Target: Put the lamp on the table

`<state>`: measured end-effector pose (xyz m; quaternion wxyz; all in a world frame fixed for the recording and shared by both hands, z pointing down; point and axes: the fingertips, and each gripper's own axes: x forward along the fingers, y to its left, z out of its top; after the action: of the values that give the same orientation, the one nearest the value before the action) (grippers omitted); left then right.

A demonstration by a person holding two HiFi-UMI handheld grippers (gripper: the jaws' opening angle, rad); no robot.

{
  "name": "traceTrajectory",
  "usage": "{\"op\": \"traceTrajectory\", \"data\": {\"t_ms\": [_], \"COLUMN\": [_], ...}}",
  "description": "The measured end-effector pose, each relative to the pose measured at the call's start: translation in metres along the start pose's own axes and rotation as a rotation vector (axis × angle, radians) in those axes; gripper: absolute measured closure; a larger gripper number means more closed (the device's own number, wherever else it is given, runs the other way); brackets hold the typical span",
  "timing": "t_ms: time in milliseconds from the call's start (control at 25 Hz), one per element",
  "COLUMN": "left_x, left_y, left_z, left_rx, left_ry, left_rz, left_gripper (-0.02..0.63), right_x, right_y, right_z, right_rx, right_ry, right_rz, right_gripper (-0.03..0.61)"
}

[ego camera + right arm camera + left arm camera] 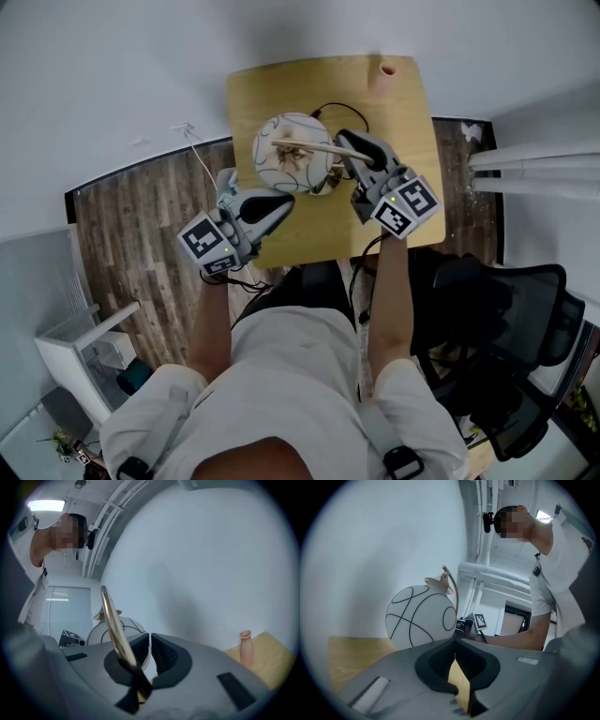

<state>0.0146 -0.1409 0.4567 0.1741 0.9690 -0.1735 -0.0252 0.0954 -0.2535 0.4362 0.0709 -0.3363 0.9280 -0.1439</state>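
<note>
The lamp, a white globe [289, 161] with black curved lines and a thin brass arm [314, 147], stands on the small wooden table [403, 112]. My right gripper [345, 150] reaches it from the right. In the right gripper view the brass arm [112, 620] runs through the hollow between the nearly closed jaws of the right gripper [149, 644], with the globe [101, 632] behind. My left gripper [281, 202] is shut and empty, just in front of the globe by the table's front left edge. The left gripper view shows the left gripper [454, 641] below the globe [419, 618].
A small pink vase [385, 70] stands at the table's far edge, also in the right gripper view [245, 646]. A black cord [342, 108] loops behind the lamp. A black office chair [506, 319] is at the right, white poles [534, 169] beyond it, a white cart [84, 356] at the lower left.
</note>
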Motion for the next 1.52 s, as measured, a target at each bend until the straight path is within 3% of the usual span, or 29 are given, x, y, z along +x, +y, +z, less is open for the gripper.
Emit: {"op": "traceTrajectory", "data": {"t_ms": [120,440,1280,1520], "left_x": [-0.001,0.001,0.007,0.007], "left_y": [-0.003,-0.018,-0.041,-0.048], "left_z": [0.002,0.003,0.016,0.027], "left_rx": [0.002,0.02,0.043,0.061], "left_ry": [-0.001,0.003,-0.024,-0.043], "left_rz": [0.0,-0.012,0.02,0.051], "left_gripper": [0.615,0.615,0.614,0.614], "right_x": [-0.001,-0.017,-0.082,-0.09], "right_y": [0.001,-0.003,0.022,0.054], "right_z": [0.0,-0.008,-0.01,0.005], "right_rx": [0.009,-0.005,-0.037,-0.091], "right_ry": [0.001,0.08,0.097,0.071], "right_rz": [-0.012,-0.059,-0.134,-0.116], "right_gripper": [0.559,0.419,0.423,0.549]}}
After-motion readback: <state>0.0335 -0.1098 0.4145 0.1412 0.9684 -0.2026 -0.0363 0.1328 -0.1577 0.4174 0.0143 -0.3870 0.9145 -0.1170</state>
